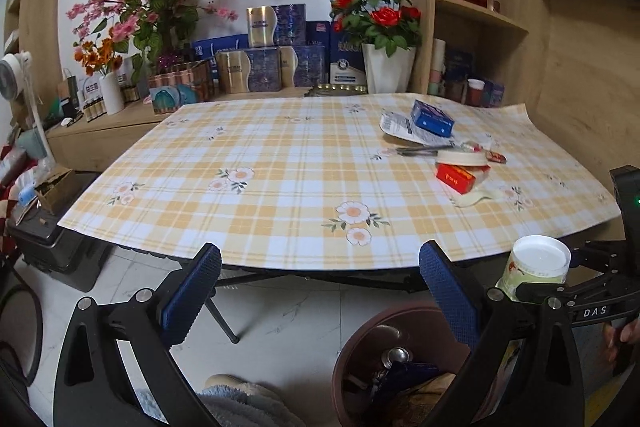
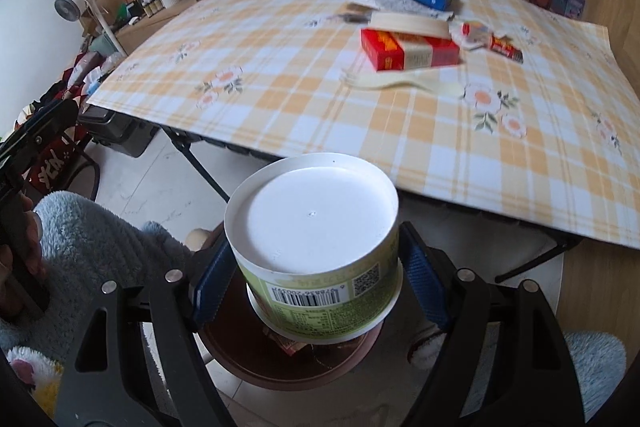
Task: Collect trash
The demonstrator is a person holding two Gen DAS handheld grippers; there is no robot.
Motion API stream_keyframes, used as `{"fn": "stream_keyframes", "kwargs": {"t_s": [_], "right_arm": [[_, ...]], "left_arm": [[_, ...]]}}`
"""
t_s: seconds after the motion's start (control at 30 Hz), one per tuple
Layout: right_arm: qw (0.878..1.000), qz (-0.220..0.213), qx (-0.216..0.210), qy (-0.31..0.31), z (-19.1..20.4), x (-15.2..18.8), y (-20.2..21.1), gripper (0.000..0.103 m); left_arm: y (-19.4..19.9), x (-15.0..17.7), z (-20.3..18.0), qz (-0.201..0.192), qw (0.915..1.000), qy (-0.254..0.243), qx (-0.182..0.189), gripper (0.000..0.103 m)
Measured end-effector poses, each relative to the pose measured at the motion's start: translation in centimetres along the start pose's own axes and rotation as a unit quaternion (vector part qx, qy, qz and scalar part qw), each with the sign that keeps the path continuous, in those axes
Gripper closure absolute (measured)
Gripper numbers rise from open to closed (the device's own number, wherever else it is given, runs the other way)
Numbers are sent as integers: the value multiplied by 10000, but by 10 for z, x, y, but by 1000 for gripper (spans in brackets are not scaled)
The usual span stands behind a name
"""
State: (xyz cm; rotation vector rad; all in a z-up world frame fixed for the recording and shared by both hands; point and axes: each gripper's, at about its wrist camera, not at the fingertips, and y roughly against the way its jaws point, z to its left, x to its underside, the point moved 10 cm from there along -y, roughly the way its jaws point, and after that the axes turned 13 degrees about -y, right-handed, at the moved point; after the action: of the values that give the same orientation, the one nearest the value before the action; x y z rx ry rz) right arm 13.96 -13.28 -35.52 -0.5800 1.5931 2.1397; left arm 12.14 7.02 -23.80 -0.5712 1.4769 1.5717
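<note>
Worktop [image 1: 280, 155]: folding frame, yellow plaid floral cloth; far side backed by boxes and artificial flowers

Trash bin [image 1: 360, 355]: brown, round, on the floor just in front of the worktop's near edge; already holds a metal can and dark wrappers. In the right wrist view the bin [image 2: 248, 367] sits directly under the held cup

Paper cup [image 2: 316, 247]: green label, barcode, white base up, i.e. inverted. Clamped on both sides by the blue pads of the right gripper [image 2: 316, 267], suspended above the bin mouth, not touching it

Left gripper [image 1: 320, 291]: released, jaws spread wide, nothing between them; hangs over the floor at the worktop edge, beside the bin

Remaining litter, right far part of the worktop: crumpled paper [image 1: 400, 127], blue box [image 1: 433, 117] on it, tape roll [image 1: 462, 158], red box [image 1: 456, 179] touching the roll, small red wrapper [image 1: 496, 157]
</note>
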Motion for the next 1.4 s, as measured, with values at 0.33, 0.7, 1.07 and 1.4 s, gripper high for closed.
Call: {"fn": "stream_keyframes", "kwargs": {"t_s": [0.33,0.7,1.07,1.4], "right_arm": [[9992,389,68,89,1,24,-20,24],[9986,511,44,141,4,34,-24,15],[9994,45,104,-326,-15,14,-9,6],[9953,-399,72,-883,-46,-14,6,6]], "left_arm": [[-10,12,-1,214,9995,124,171,6],[-9,14,-2,272,9994,116,173,6],[-14,19,-2,426,9988,160,165,6],[-20,18,-16,541,9983,-127,196,6]]}}
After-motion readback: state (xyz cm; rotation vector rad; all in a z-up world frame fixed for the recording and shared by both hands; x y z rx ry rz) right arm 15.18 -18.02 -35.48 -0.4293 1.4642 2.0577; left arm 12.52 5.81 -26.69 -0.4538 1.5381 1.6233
